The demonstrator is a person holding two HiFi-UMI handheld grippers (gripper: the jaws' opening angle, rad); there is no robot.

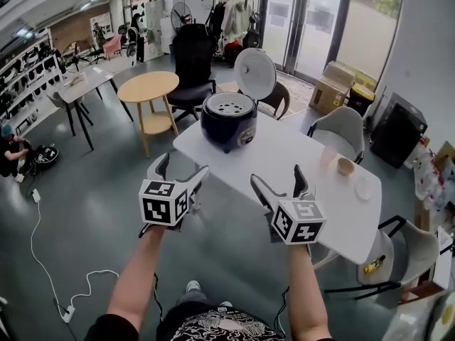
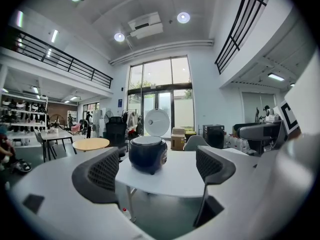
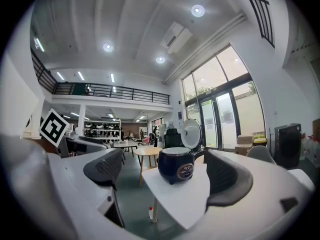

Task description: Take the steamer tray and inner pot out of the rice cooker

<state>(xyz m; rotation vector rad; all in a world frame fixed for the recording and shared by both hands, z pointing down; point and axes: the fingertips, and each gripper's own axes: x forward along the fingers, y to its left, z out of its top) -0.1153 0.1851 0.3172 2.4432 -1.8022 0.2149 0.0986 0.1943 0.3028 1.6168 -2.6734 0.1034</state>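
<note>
Both grippers hung in the air short of the table (image 1: pixel 284 163), well apart from the cooker (image 1: pixel 228 123), and neither held anything. The left gripper (image 1: pixel 183 165) had its jaws spread with only the distant cooker showing between them, and the right gripper (image 1: pixel 277 176) was the same.

The cooker stood near the table's left end, with its lid (image 1: pixel 255 74) raised behind it. The perforated tray (image 1: pixel 229 106) sat across its mouth. The pot was presumably beneath, out of sight, and nothing had yet been taken out.

The tray looked thin-rimmed and set low in the mouth, so a shallow pinch could slip. A one-sided lift could tilt and jam it. Because the cooker stood close to the edge, a sideways pull might drag it toward the drop unless the other gripper steadied it. A reach carried too far could knock the lid down onto the jaws. The cup (image 1: pixel 328 155) and bowl (image 1: pixel 346 166) stood well apart and seemed safe.
</note>
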